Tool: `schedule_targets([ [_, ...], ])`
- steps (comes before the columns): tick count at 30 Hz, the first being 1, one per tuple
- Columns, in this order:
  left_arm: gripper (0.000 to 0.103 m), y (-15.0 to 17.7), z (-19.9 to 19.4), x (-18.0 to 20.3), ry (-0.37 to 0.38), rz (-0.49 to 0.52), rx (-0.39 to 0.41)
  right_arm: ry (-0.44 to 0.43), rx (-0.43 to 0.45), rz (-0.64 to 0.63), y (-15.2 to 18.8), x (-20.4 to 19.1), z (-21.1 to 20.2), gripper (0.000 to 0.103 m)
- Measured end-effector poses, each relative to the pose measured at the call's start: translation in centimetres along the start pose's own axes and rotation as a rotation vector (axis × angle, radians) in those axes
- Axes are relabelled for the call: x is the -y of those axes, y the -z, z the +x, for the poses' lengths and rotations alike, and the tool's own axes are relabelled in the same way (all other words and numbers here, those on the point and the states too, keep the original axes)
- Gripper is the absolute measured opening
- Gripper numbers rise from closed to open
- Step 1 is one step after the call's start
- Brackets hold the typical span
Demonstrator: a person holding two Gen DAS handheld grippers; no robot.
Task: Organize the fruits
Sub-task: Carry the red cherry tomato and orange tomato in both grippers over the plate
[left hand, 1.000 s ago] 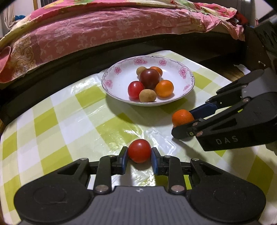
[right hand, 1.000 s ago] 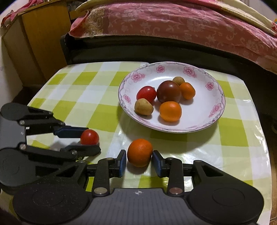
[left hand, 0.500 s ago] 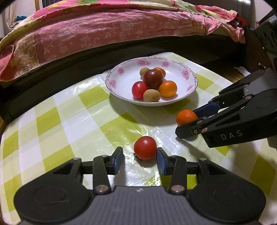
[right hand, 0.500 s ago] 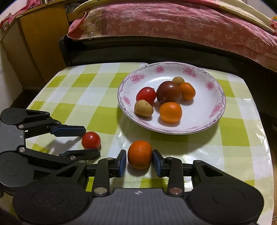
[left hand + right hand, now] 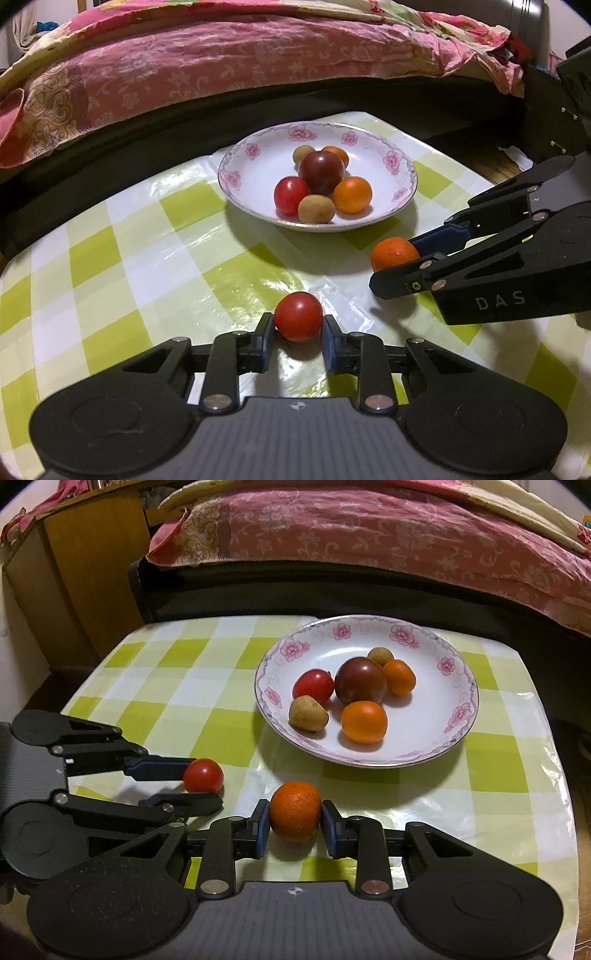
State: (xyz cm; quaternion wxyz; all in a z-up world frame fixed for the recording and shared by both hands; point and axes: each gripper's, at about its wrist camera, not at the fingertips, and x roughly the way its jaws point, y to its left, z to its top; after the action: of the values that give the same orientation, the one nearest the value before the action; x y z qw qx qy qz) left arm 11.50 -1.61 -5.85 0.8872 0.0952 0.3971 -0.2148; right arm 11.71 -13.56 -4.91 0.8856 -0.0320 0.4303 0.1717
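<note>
A red tomato lies on the checked tablecloth between the fingers of my left gripper, which has closed onto it. It also shows in the right wrist view. An orange sits between the fingers of my right gripper, which is shut on it; it also shows in the left wrist view. A white flowered plate behind them holds a dark tomato, a red tomato, two oranges and two small brown fruits.
The green and white checked table ends at a dark bed frame with a pink quilt behind. A wooden cabinet stands at the left. The table's right edge drops off beside the plate.
My left gripper opened around the red tomato half a second ago and has closed on it again. My right gripper has closed tighter on the orange. Both have shifted slightly.
</note>
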Motion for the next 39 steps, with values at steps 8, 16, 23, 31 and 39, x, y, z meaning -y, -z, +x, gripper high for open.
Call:
schedule_targets([
  [8,0.035,-1.9,-0.9,0.3,0.01,-0.008,0.055,-0.013,0.055,0.024,-0.9,0.2,-1.6,0.025],
  [16,0.035,-4.3,0.2,0.8,-0.012,0.012,0.088,0.018,0.093,0.056,-2.7,1.5,-1.4,0.025],
  [23,0.035,-5.7,1.9,0.5,-0.045,0.01,0.105,0.068,0.104,0.086,-3.7,3.0,-0.5,0.025],
  [31,0.035,-6.4,3.0,-0.4,-0.085,0.012,0.109,0.096,0.108,0.09,-4.3,3.8,0.4,0.025],
  [39,0.036,-7.4,4.3,-0.5,-0.098,0.016,0.107,0.101,0.122,0.104,-5.4,4.4,1.0,0.025],
])
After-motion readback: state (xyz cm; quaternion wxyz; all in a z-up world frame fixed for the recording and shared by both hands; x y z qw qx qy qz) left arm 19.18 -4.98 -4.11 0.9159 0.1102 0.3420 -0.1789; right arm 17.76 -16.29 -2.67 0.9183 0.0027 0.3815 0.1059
